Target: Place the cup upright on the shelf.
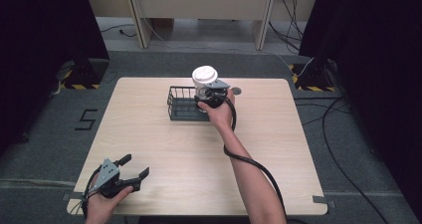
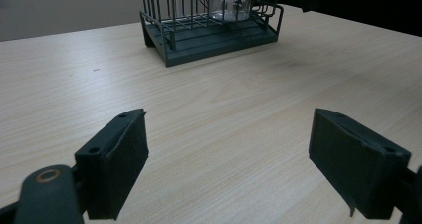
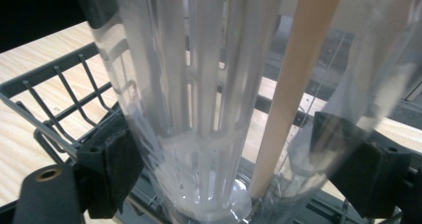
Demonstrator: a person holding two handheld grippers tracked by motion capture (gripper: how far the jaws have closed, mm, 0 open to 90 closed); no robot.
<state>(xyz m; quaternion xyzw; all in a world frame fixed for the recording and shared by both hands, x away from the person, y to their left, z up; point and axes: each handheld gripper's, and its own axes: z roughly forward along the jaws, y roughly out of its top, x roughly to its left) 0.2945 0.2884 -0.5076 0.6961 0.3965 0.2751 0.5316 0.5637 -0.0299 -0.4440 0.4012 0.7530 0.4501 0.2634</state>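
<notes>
While the clear cup (image 1: 204, 82) with its white lid stands in the right end of the dark wire basket (image 1: 180, 104) near the table's (image 1: 159, 149) far edge, I have my right gripper (image 1: 213, 95) around its lower body, jaws on either side of the wall (I cannot tell whether they press it), probably to steady it upright. The right gripper view shows what the high view hides: the ribbed transparent wall (image 3: 199, 84), a pale straw (image 3: 293, 84) inside, the cup's base low in the basket. My left gripper (image 1: 133, 168) rests at the near left corner, jaws apart on nothing, kept clear
</notes>
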